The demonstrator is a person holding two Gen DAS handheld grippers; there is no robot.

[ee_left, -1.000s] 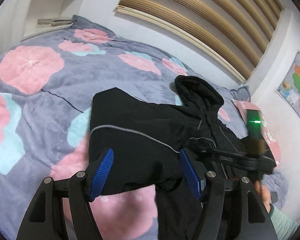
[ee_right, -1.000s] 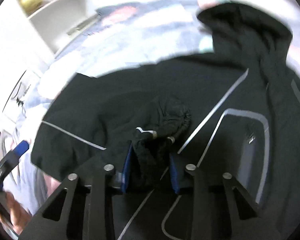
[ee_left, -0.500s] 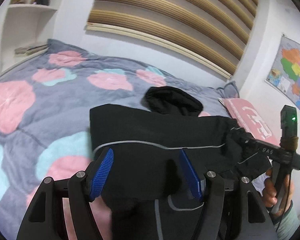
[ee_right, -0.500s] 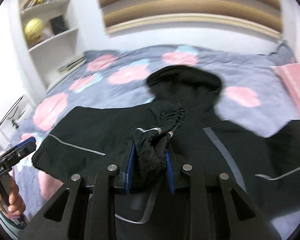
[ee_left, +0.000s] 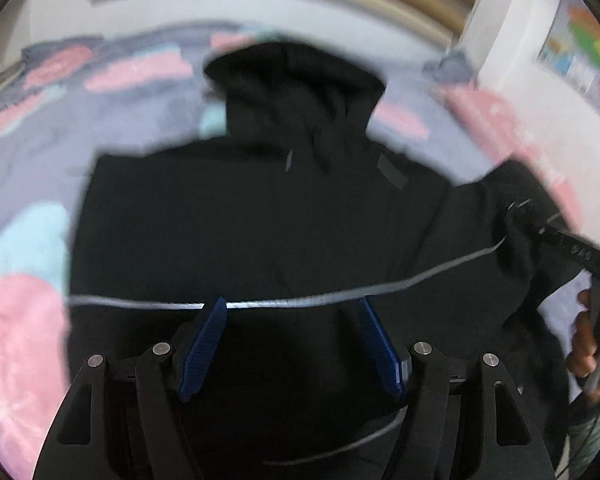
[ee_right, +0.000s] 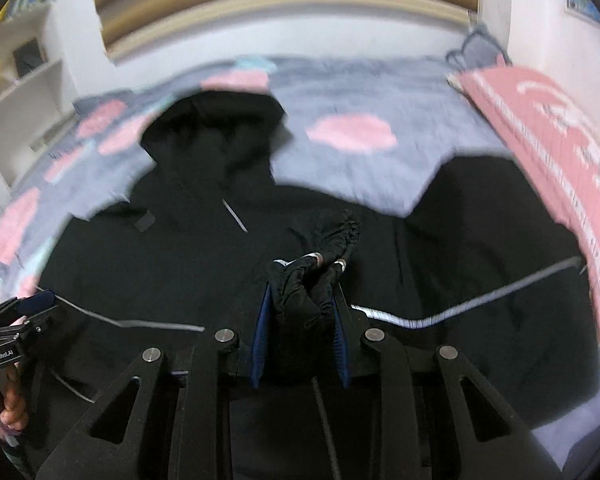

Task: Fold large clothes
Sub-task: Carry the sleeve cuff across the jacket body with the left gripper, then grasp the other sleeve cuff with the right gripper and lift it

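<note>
- Jacket (ee_right: 180, 272), black with a thin grey stripe, is lying spread across the floral bedspread (ee_right: 380, 96), hood (ee_right: 216, 128) pointing toward the far wall.
- Nearest me, the right gripper (ee_right: 300, 320) is pinching a bunched sleeve cuff (ee_right: 332, 236) between its blue pads, jaws pressed in tight on the fabric; I'd say it is carrying that sleeve over the body for a fold.
- The right gripper is angling steeply down, cuff sticking up out of the jaws.
- Over on the other side, the left gripper (ee_left: 292, 344) is hanging spread wide above the jacket's lower half, nothing between its pads, probably waiting to pin or smooth the cloth.
- A hand (ee_left: 588, 336) is wrapping around the right tool's handle at the edge of the left view.
- Farther back, a pink pillow (ee_right: 548, 120) is resting at the bed's right side.
- Beyond that, wooden slats (ee_right: 284, 4) are running along the wall; everything is smeared, so finer detail is lost.
</note>
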